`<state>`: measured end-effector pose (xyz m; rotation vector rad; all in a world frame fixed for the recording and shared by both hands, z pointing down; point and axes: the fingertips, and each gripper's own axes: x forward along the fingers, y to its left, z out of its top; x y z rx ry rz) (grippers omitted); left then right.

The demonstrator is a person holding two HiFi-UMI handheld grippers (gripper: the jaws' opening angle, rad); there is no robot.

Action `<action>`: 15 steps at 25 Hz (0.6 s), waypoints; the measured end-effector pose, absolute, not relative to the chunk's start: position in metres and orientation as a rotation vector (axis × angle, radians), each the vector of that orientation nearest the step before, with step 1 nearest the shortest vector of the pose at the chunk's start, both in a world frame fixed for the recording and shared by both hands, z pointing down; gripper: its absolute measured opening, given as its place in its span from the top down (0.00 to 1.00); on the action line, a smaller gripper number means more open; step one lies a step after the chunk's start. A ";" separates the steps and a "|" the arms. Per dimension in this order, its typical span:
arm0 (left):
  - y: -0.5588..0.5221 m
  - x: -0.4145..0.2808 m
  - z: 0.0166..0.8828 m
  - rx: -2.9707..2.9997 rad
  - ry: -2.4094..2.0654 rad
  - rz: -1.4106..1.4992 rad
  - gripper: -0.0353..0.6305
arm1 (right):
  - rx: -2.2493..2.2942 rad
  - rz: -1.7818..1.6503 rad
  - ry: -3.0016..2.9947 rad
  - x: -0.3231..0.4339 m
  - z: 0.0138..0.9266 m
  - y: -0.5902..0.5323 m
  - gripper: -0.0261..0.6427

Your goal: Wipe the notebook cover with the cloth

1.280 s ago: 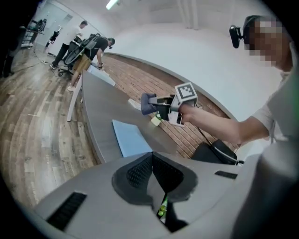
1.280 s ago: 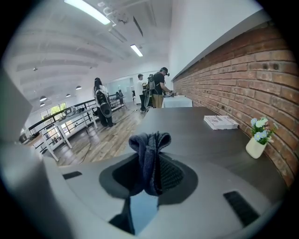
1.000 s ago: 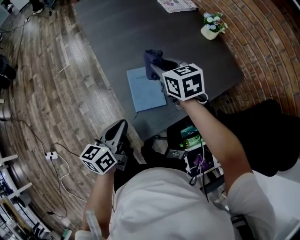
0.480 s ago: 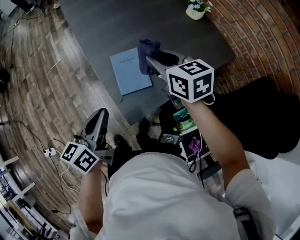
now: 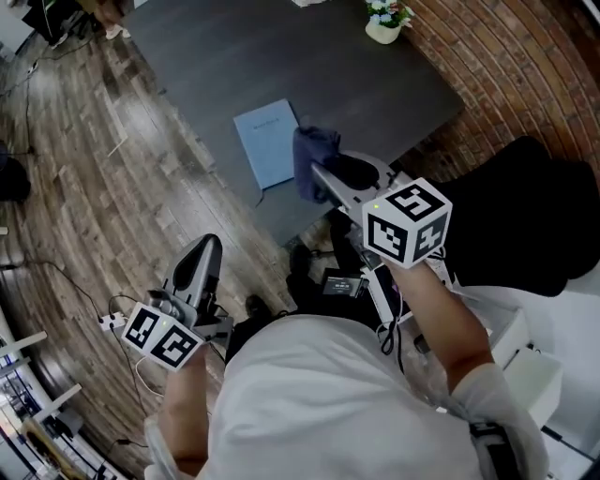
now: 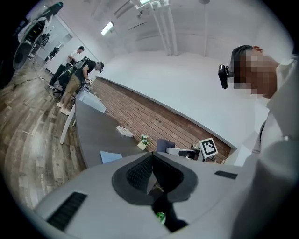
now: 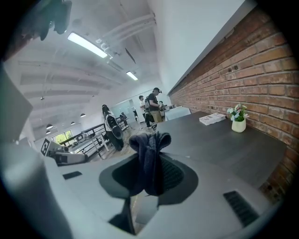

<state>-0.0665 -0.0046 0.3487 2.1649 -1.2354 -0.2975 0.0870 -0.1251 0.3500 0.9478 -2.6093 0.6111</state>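
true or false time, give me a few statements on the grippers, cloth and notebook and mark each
1. The right hand-held gripper is shut on the cloth. True.
2. The left hand-held gripper holds the notebook. False: it is shut and empty, off the table.
3. The notebook lies flat on the table. True.
4. The flower pot stands on the notebook. False: it stands apart, near the far edge.

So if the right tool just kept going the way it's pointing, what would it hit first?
Probably the blue notebook on the dark table: seen from the head, the right tool, clamping the cloth, aims over it. Height is unclear, so it might pass just above.
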 end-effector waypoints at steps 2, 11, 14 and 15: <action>0.012 -0.075 0.340 2.181 -1.226 -0.304 0.94 | 0.957 0.627 -2.607 0.083 0.347 -0.100 0.80; 0.083 -0.111 0.324 2.235 -1.192 -0.323 0.94 | 1.045 0.639 -2.601 0.071 0.335 -0.008 0.80; 0.098 -0.115 0.323 2.259 -1.168 -0.320 0.94 | 1.094 0.657 -2.601 0.072 0.333 0.015 0.80; 0.103 -0.116 0.322 2.265 -1.160 -0.320 0.93 | 1.108 0.664 -2.600 0.073 0.333 0.023 0.80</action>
